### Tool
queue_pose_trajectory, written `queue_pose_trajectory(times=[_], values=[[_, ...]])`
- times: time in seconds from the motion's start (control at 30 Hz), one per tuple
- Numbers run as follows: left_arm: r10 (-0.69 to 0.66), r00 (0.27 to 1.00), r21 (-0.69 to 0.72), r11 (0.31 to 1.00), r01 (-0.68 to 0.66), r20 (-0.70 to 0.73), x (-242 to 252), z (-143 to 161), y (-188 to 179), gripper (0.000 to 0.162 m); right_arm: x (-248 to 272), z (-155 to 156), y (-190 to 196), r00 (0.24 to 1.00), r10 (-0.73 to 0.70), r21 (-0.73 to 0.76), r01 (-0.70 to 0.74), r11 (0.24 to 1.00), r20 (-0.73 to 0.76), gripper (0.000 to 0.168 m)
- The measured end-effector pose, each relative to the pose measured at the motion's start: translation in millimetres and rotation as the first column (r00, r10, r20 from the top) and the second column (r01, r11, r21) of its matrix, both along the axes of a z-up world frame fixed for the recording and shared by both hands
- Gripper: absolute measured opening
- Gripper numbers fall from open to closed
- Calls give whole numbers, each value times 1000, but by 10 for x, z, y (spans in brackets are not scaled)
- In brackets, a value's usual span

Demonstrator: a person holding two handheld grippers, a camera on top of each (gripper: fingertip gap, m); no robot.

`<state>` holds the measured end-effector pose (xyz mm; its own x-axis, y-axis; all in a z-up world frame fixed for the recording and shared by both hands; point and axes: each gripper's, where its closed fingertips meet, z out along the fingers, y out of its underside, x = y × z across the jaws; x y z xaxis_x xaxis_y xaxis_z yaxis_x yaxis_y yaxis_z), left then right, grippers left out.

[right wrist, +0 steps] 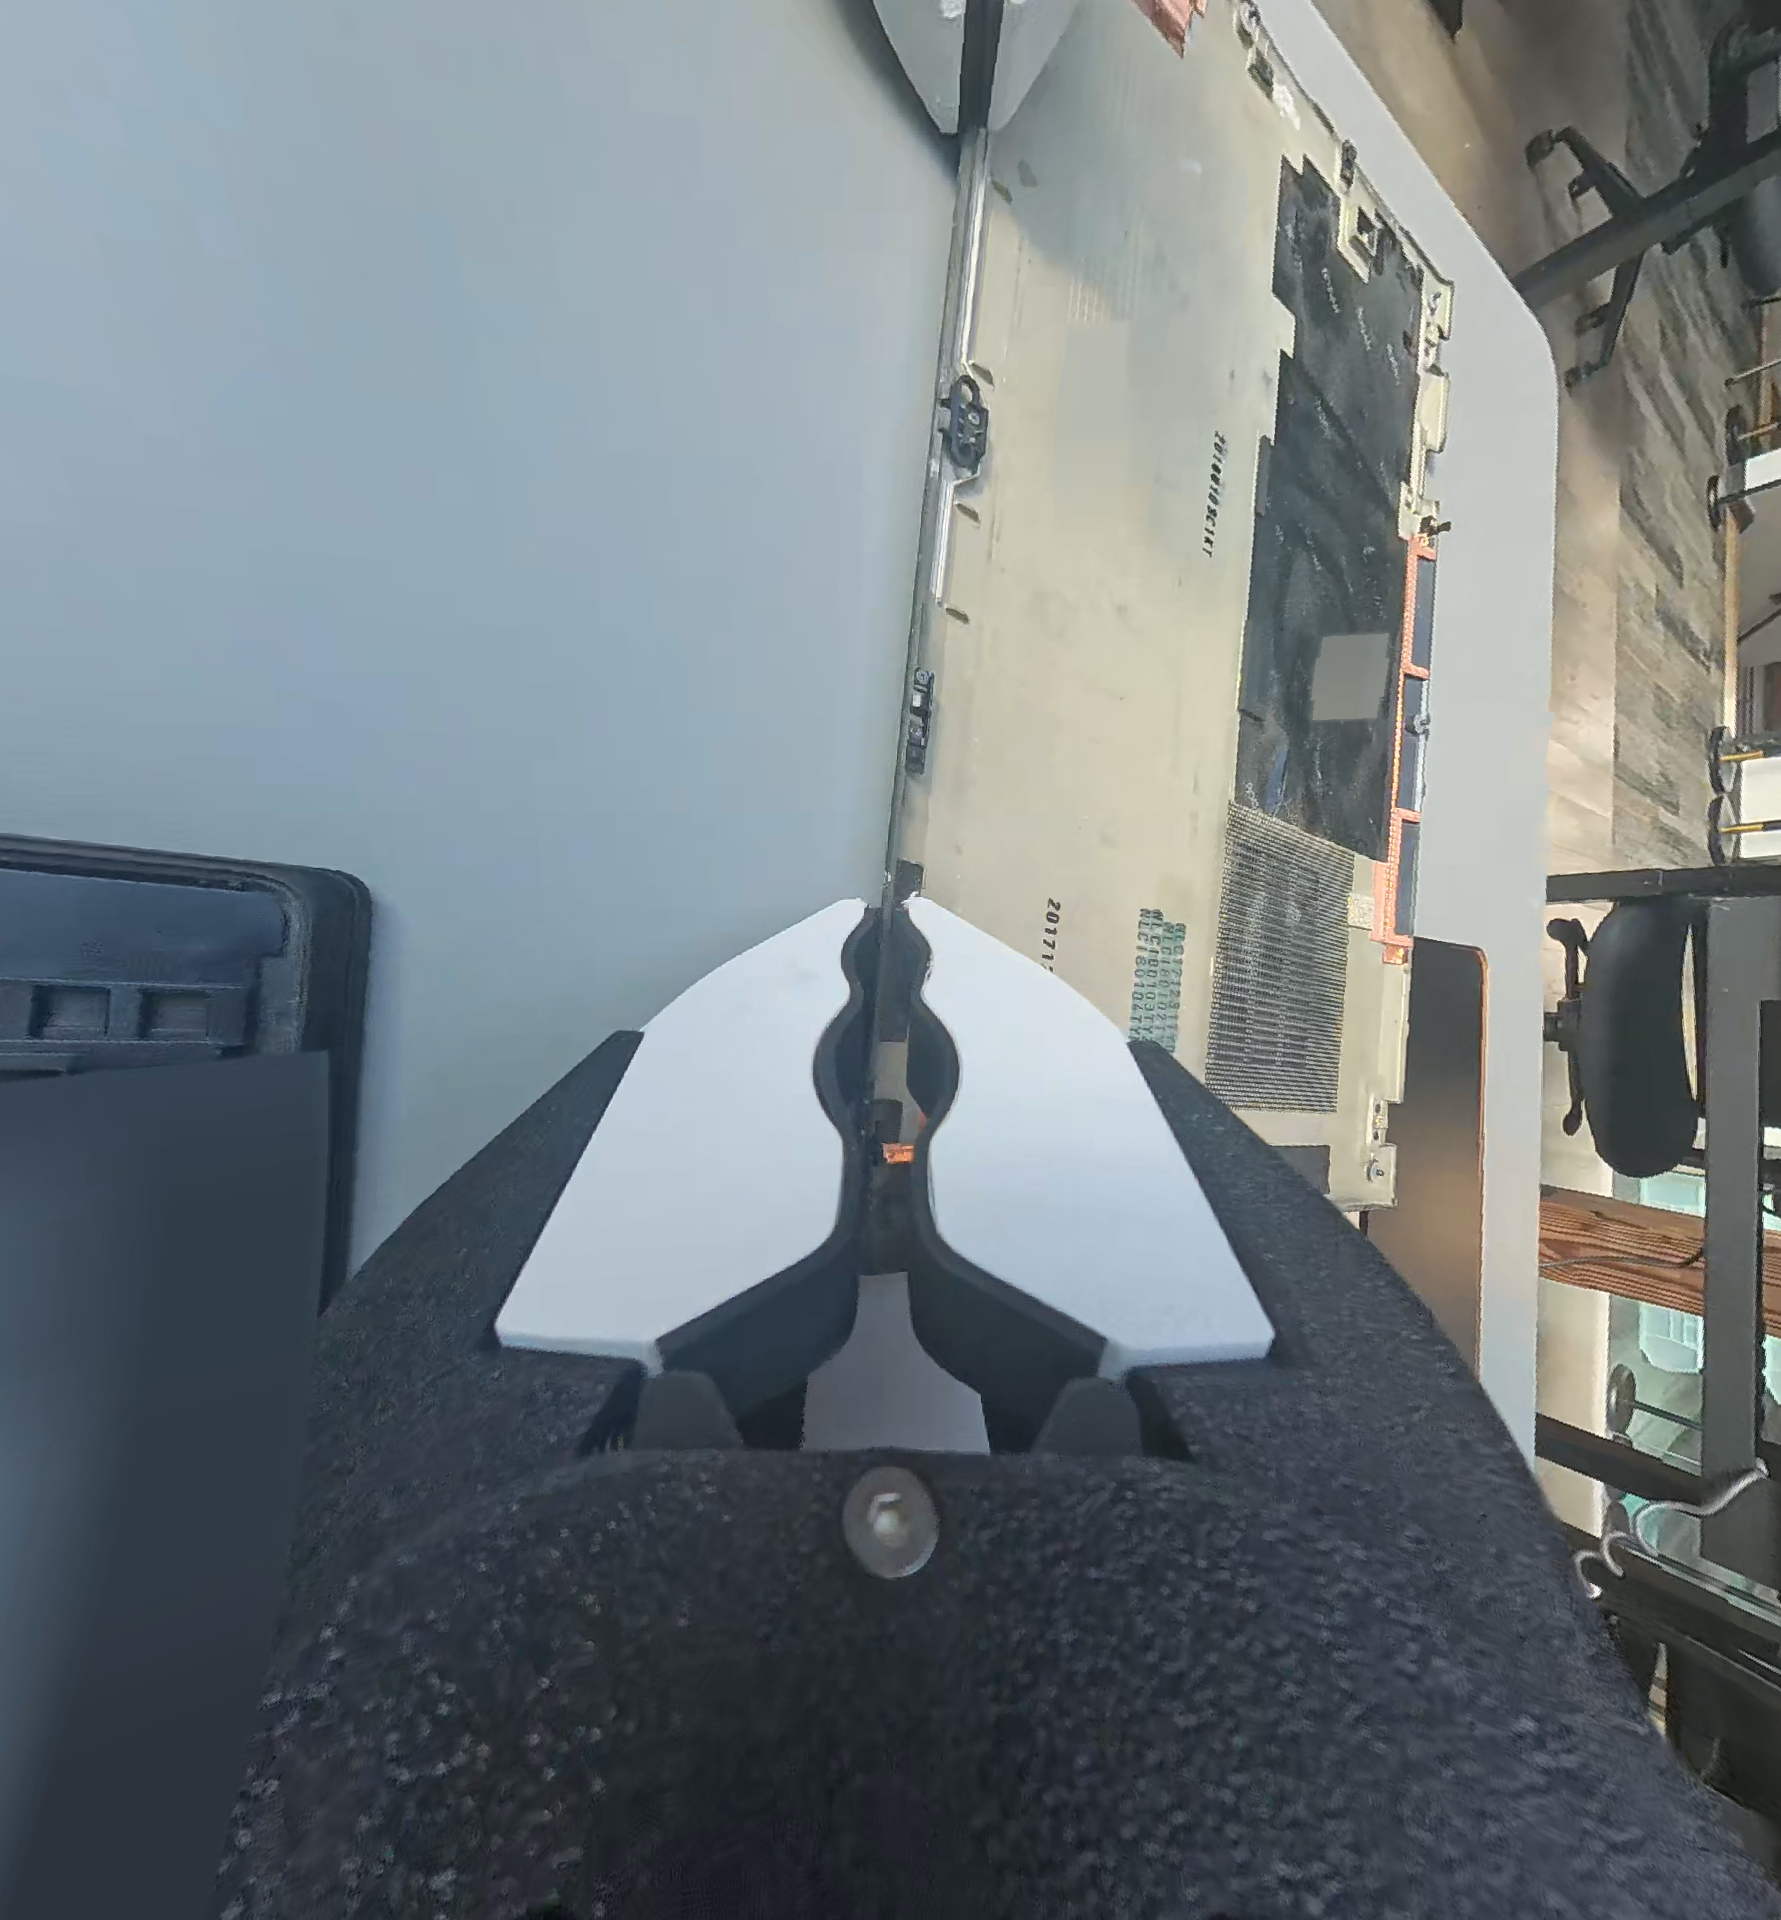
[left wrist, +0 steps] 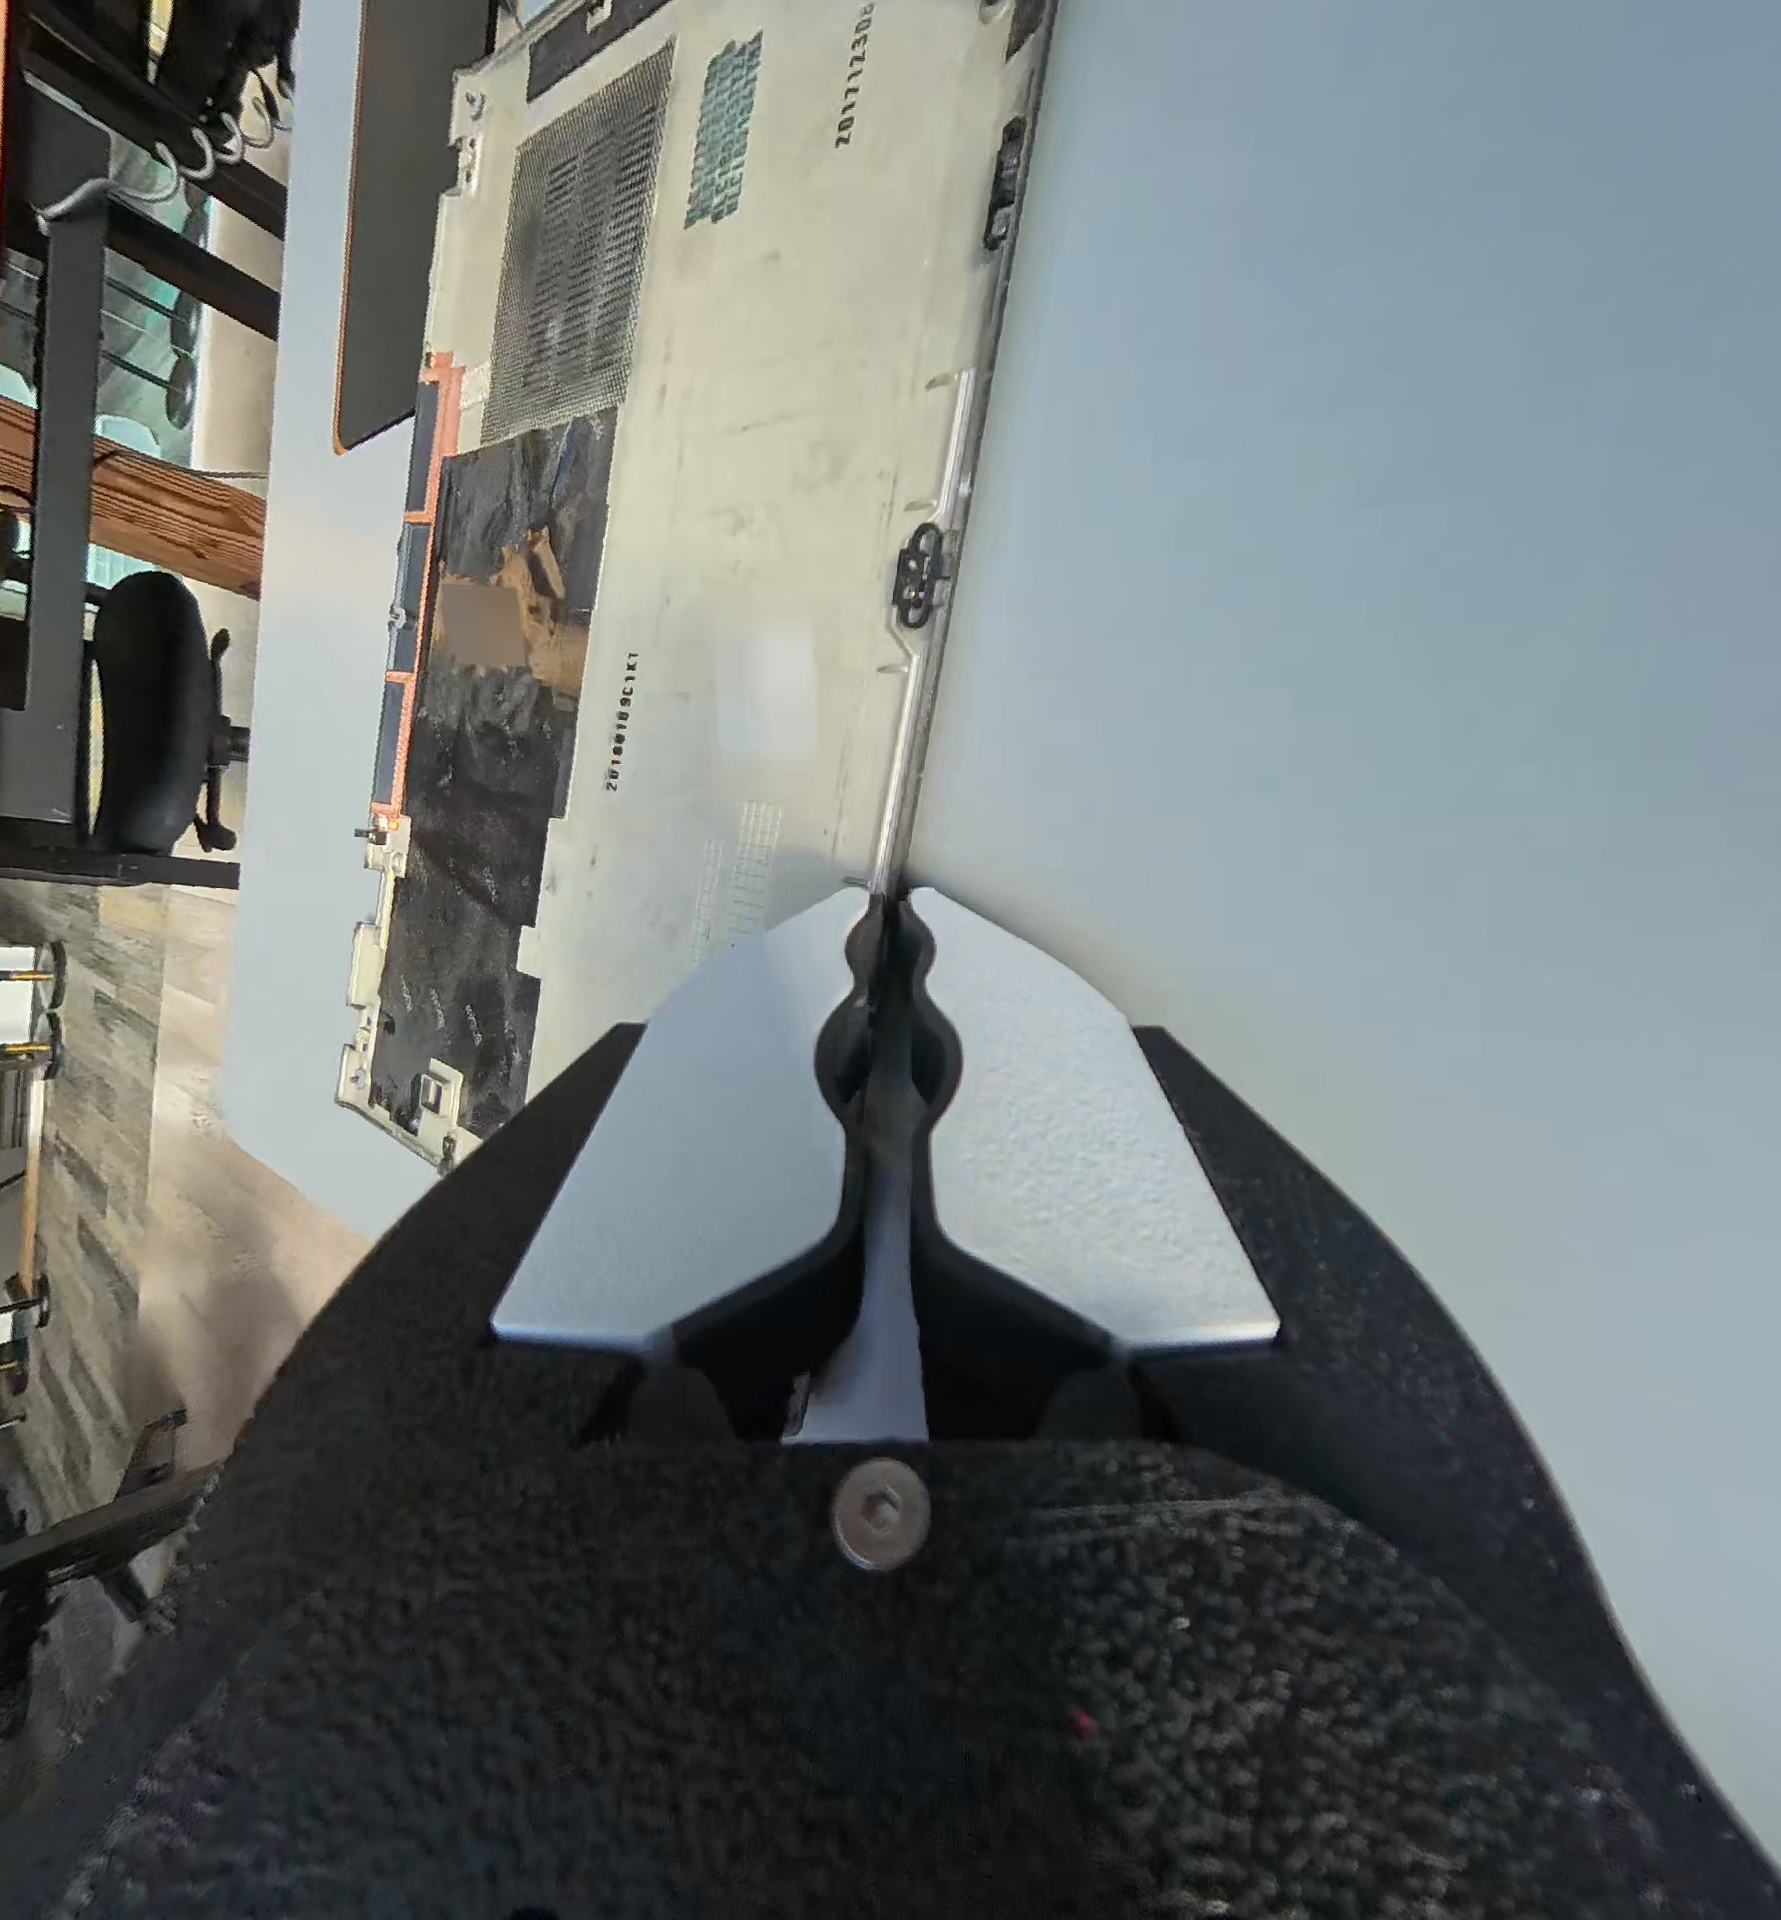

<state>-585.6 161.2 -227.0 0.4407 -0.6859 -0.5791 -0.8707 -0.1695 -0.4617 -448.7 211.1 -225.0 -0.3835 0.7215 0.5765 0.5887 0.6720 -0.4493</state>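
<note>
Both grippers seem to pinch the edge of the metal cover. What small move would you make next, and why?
Probably lower the cover flat toward the table, both ends together. The left gripper and right gripper are each shut on its edge at opposite ends, holding it on edge, so uneven motion could twist it. The black case lies left of the right gripper.

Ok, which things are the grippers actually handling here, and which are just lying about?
Handled: panel, clamped by its edge in the left gripper and right gripper.
Lying about: black case, dark sheet, orange-edged pad, chair.
</note>
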Motion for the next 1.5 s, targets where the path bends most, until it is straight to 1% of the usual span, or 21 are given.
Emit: queue_pose_trajectory(times=[0.1, 0.27, 0.47, 0.57, 0.83, 1.03, 1.1, 1.27, 1.33, 1.5], values=[[-13, 999, -28, 999, 15, 41, 5, 0, -2, 1, 6, -3, 3, 999, -7, 2, 7, 1000, 33, 1], [-39, 998, 17, 999, 40, -40, 13, 27, -4, 1, 13, 74, 1, 1000, -16, -28, 16, 999, 21, 1], [-22, 1000, 72, 997, 21, 9, 80, 321, -78, 1, 73, 321, -77, 1000, -10, -28, 9, 1000, -30, 1], [-29, 1000, 90, 996, 30, -9, 163, 435, -182, 1, 138, 447, -126, 999, -10, 0, 10, 1000, -39, 1], [-49, 997, 114, 992, 55, -59, 515, 734, -571, 1, 436, 735, -393, 997, -15, -26, 13, 1000, -73, 1], [-61, 994, 116, 991, 71, -86, 817, 911, -876, 1, 708, 916, -636, 998, 2, -39, -4, 999, -61, 1], [-64, 995, 111, 991, 73, -77, 916, 996, -973, 1, 799, 1007, -717, 999, 3, -74, -7, 997, -53, 1], [-54, 999, 65, 996, 54, 3, 1120, 1304, -1143, 1, 975, 1339, -847, 999, 20, -204, -26, 979, -28, 1], [-51, 998, 42, 998, 50, 33, 1165, 1440, -1161, 1, 1009, 1488, -848, 999, 35, -262, -36, 964, -10, 1], [-17, 986, -84, 996, 32, 167, 1211, 1735, -1098, 1, 1045, 1763, -772, 993, 84, -415, -44, 909, 77, 1]])
